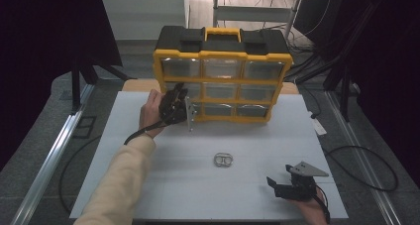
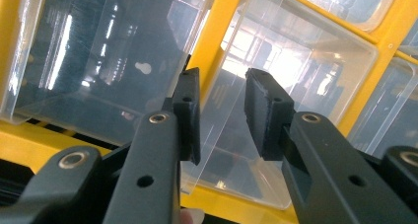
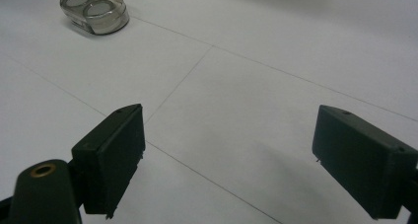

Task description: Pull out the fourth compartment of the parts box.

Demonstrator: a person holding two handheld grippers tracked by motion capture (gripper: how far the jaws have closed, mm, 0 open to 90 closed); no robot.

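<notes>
We hold the left gripper [image 2: 222,118] at the organizer's [image 1: 222,79] clear drawer [image 2: 276,115], jaws narrowed astride its front lip to pull it; right gripper [image 3: 226,160] rests wide open, small case [image 3: 96,9] beyond its jaws.

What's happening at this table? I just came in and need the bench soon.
A person is working the left tongs at a yellow drawer organizer, with the jaws set around the edge of a clear drawer in the left column; whether they pinch it is unclear. The right tongs wait open over the white table, near a small clear case.
</notes>
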